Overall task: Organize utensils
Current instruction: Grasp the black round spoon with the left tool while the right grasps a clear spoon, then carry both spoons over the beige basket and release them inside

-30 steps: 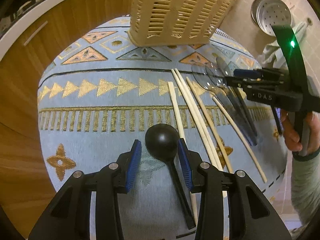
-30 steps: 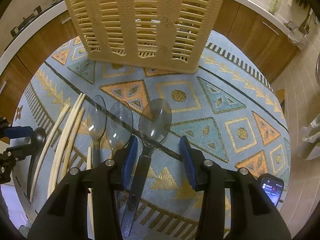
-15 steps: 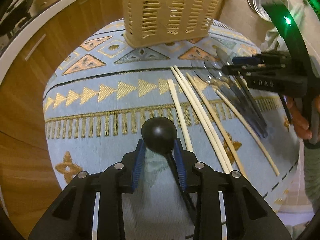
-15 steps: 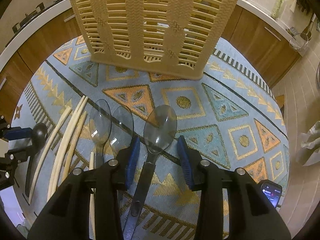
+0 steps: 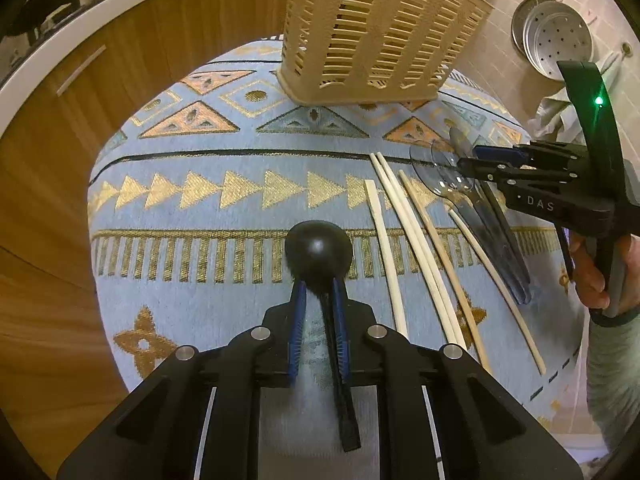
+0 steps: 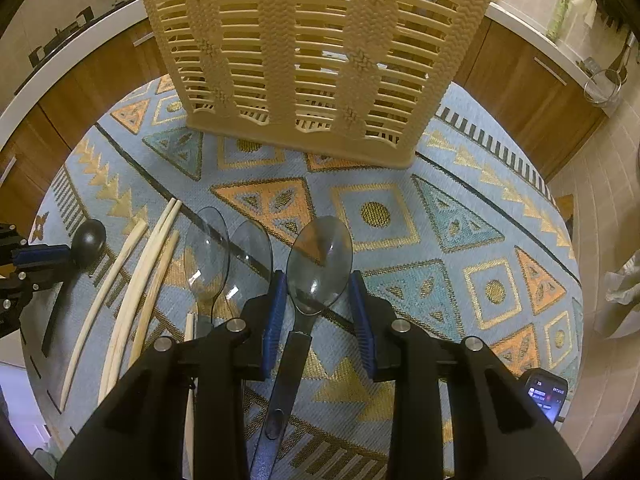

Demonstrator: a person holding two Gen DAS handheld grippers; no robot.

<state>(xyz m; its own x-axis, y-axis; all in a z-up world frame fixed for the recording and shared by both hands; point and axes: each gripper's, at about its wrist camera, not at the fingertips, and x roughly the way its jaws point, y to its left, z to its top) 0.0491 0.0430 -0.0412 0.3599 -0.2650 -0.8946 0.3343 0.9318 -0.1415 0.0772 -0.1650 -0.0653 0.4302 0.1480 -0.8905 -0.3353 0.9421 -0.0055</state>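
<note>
Left wrist view: left claw (image 5: 318, 300) closing around the neck of the matte black round-bowled plastic spoon (image 5: 319, 249), handle running back between the blue pads; the right pad sits against the handle, a sliver of gap on the left, so a full pinch cannot be told. Only this view shows the hand (image 5: 592, 276) gripping the right claw's handle, a grey sleeve, and a perforated metal pan (image 5: 554, 38) on the tiled wall. Right wrist view: right claw (image 6: 318, 304) closing, pads still apart from the smoky transparent plastic spoon (image 6: 320, 264) lying between them; two more clear spoons (image 6: 228, 256) just beside, then pale wooden chopsticks (image 6: 136, 280). Only here: a phone (image 6: 546, 398) at the worktop's edge. Tall cream slatted plastic utensil basket (image 6: 308, 52) stands upright beyond. Round worktop covered by a light blue cloth with gold and orange triangles (image 6: 460, 280); wooden cabinets (image 5: 48, 184), tiled floor.
</note>
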